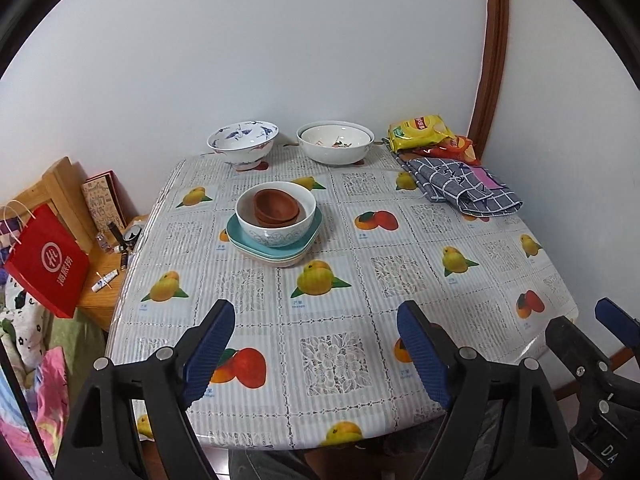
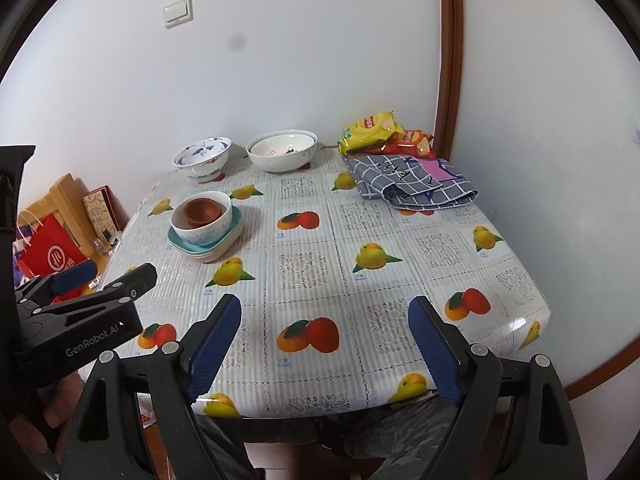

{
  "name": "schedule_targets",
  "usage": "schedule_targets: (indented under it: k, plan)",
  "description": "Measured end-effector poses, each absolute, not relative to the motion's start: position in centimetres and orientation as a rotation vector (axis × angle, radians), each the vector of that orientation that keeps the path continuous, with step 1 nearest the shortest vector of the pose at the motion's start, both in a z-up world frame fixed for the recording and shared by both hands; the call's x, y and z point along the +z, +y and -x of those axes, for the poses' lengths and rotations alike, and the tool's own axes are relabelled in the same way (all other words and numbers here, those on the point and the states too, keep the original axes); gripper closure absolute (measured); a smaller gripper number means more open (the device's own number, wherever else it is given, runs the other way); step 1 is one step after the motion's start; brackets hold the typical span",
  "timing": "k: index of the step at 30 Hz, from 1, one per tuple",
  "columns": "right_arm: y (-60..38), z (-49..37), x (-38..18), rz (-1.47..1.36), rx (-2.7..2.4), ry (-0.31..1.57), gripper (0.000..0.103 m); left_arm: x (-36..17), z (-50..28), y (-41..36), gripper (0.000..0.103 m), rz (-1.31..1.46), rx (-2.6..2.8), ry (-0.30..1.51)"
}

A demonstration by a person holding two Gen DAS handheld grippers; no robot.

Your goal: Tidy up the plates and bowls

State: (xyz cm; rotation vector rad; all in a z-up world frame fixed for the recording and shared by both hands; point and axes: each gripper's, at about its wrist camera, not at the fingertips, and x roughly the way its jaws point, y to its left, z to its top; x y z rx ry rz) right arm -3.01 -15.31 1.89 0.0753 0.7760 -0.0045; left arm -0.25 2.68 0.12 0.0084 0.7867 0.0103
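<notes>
Showing "GenRobot.AI" lettering, left tool (image 2: 108, 276) wide, empty, right tool (image 2: 324, 344) wide, empty, above table (image 2: 400, 280)

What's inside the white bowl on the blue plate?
Small brown bowls, nested together, sit inside the white bowl on the blue plate. How many there are, and the white bowl's bottom under them, cannot be seen.

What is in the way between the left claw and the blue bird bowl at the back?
The stack of plates and bowls sits on the table between the open left claw and the blue bird bowl. A reach straight ahead would probably meet it, so going around or over looks safer.
</notes>
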Motion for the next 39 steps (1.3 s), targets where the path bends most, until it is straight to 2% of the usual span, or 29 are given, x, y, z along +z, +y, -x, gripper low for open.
schedule_targets:
  k: [39]
  plan:
    - [-15.6, 4.2, 2.2, -0.123, 0.005, 0.755, 0.018, 0.1, 1.3, 2.0, 0.02, -0.043, 0.014, 0.785]
